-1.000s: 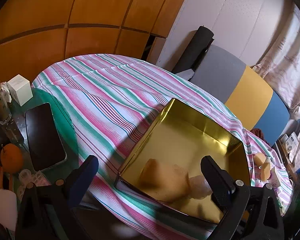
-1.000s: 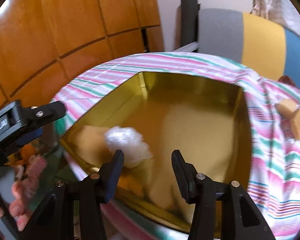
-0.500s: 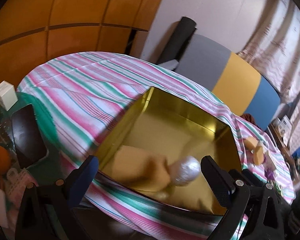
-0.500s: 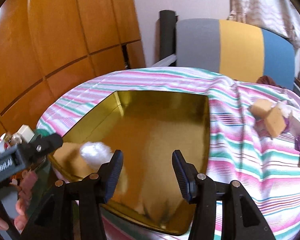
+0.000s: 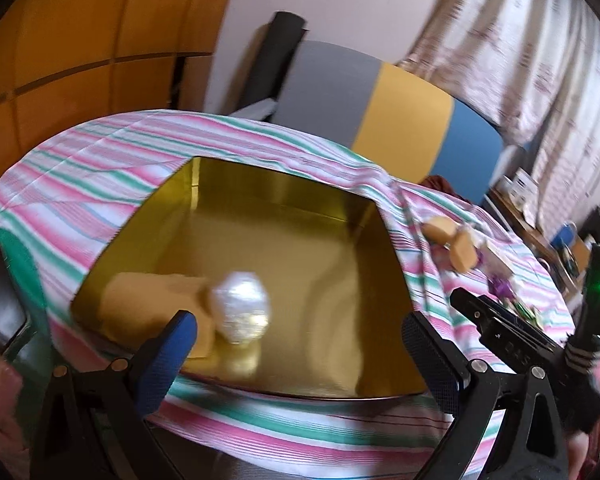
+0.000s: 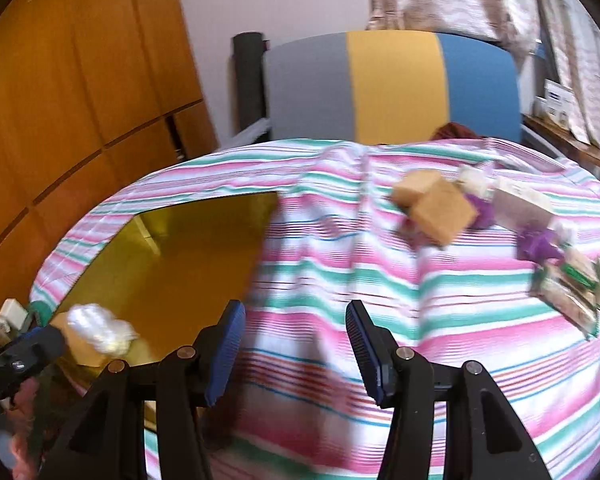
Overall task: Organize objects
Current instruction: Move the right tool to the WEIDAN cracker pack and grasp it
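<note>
A gold tin box (image 5: 300, 204) (image 6: 204, 216) lies open on the striped cloth. In it lie a tan block (image 5: 148, 304) and a clear-wrapped white lump (image 5: 242, 308) (image 6: 96, 328) at the near left corner. My left gripper (image 5: 296, 344) is open and empty, just in front of the box's near rim. My right gripper (image 6: 294, 344) is open and empty, above the cloth right of the box. Loose items lie on the cloth to the right: two tan blocks (image 6: 436, 208) (image 5: 452, 240), a white box (image 6: 520, 204), purple pieces (image 6: 540, 244) and green-printed packets (image 6: 576, 288).
A grey, yellow and blue chair back (image 6: 392, 84) stands behind the table. Wooden panels (image 6: 72, 92) fill the left. A dark phone (image 5: 0, 308) lies at the table's left edge, with small jars (image 6: 0, 320) nearby. The right gripper's body (image 5: 512, 340) shows in the left wrist view.
Both grippers have swung to the right. The right one has left the box and now faces the loose items on the cloth. The lump and block stay in the box.
</note>
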`<state>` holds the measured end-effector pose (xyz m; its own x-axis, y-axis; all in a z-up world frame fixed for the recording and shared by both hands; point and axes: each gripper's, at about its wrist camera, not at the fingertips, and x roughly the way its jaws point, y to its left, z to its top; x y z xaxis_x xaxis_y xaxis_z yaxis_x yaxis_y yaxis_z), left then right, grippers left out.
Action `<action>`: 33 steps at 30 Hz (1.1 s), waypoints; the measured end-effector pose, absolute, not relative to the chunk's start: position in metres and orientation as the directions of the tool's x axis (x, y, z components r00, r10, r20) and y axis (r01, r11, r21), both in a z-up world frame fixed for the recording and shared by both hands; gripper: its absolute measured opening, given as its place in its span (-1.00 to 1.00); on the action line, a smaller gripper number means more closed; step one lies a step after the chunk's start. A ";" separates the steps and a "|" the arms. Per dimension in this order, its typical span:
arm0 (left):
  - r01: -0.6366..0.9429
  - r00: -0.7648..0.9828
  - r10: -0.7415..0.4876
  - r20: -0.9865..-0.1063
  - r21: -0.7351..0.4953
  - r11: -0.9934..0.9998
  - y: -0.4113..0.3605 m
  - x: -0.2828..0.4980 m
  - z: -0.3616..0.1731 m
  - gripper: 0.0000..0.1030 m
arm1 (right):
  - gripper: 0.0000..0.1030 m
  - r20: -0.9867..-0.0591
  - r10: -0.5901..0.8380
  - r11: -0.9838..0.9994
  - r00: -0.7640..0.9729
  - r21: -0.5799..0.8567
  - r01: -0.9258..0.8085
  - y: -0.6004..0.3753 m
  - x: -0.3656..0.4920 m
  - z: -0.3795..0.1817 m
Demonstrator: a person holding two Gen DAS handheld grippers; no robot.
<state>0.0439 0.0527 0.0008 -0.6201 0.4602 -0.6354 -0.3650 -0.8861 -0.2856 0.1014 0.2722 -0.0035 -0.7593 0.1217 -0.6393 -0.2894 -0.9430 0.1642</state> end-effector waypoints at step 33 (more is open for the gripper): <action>-0.654 -0.398 0.595 -0.698 -0.239 -0.718 0.169 0.094 0.003 1.00 | 0.44 -0.756 0.273 -0.843 -0.595 0.109 -0.526 0.516 0.171 -0.048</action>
<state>0.0943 0.1687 0.0027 -0.3981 0.5953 -0.6980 -0.6539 -0.7177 -0.2391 0.1706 0.5155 -0.0478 -0.5948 0.2734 -0.7560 -0.5260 -0.8435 0.1089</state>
